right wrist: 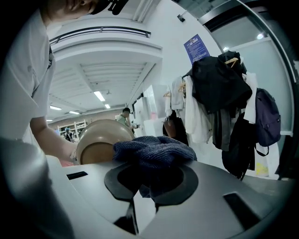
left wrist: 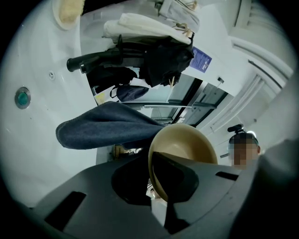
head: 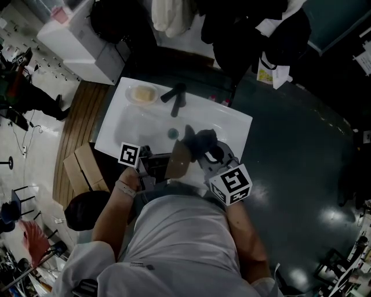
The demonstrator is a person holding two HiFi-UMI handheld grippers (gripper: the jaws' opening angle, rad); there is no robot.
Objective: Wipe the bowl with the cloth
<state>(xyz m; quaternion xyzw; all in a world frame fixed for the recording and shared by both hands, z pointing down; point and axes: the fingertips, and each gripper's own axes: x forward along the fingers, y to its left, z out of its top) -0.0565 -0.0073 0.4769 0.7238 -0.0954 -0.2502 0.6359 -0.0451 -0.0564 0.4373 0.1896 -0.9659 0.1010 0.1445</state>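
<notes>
While the left gripper (left wrist: 161, 186) pinches the bowl (left wrist: 187, 144) rim, the right gripper (right wrist: 145, 186) clamps the cloth (right wrist: 154, 151); wiping inside seems next.

lab hall: white sink (head: 134, 126), hung coats (right wrist: 218, 86)

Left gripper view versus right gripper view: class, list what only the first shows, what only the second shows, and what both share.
Only the left gripper view: the white sink, its drain, the black faucet and a soap dish. Only the right gripper view: lit ceiling lights and a bare forearm beside the bowl. Both: the tan bowl, the blue cloth, hanging clothes and a blue wall sign.
</notes>
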